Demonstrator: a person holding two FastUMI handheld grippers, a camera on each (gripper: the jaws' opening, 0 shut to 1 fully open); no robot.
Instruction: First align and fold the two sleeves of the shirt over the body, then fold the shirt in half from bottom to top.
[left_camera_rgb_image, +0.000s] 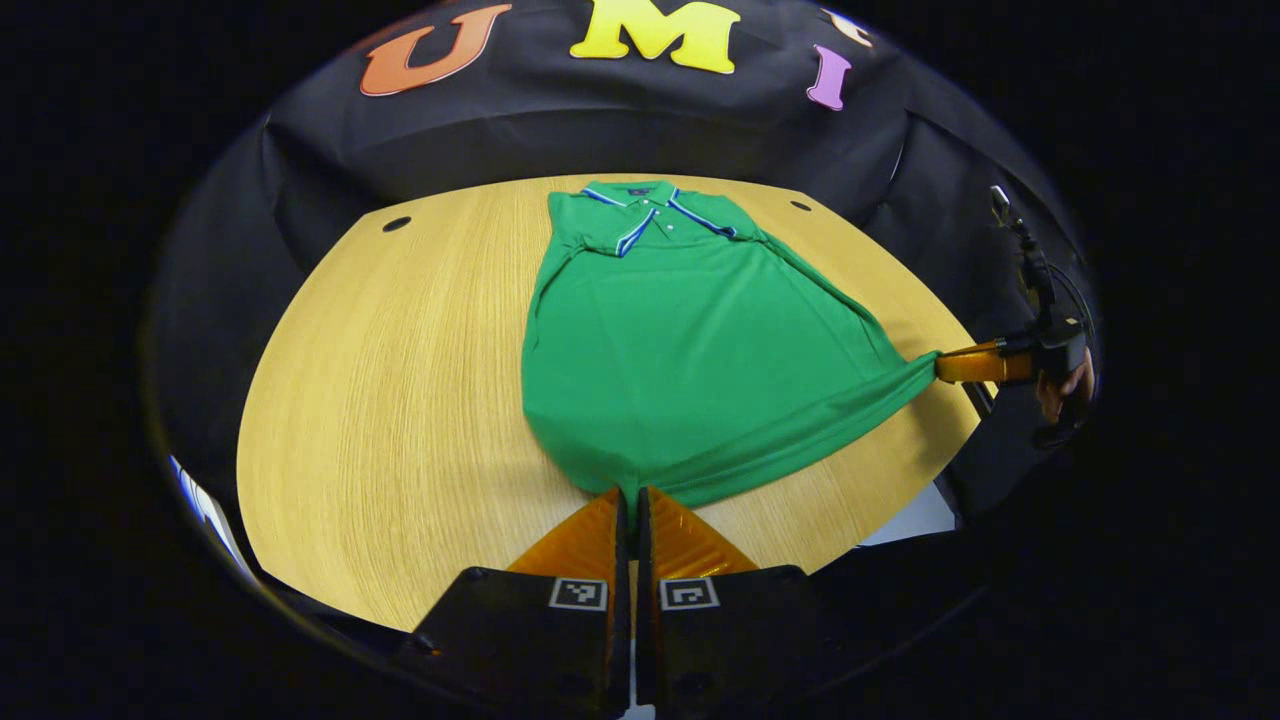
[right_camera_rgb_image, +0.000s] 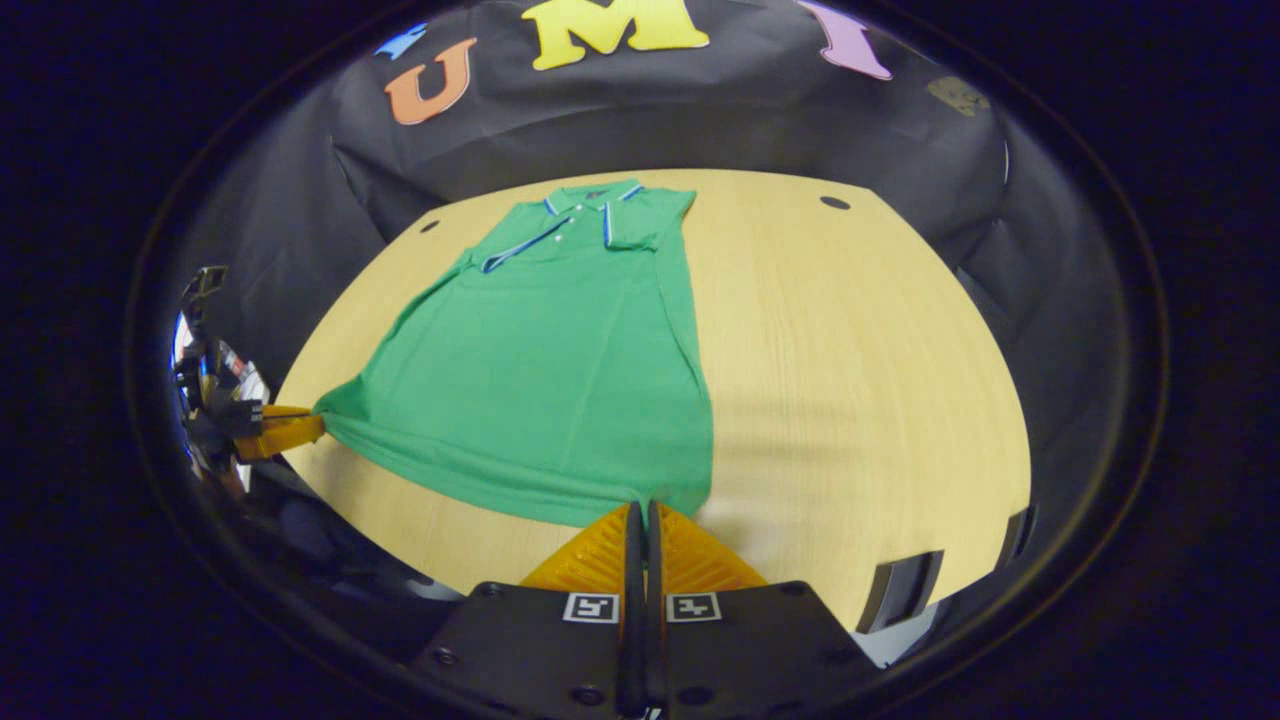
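Shirt: flat on the table, collar at the far side, both sleeves already folded over the body, hem nearest the grippers.
Hold: each gripper pinches one hem corner, so the bottom edge is drawn taut between them (probably readying the bottom-to-top fold).
Left gripper: fingers pressed together on the left hem corner, cloth between them.
Right gripper: clamped likewise on the right hem corner.
Stage: sleeves look done; the half fold is not yet made.

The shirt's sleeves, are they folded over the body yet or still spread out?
Folded in: the green shirt shows straight side edges below the collar, no sleeve sticking out. Both grippers pinch its bottom hem.
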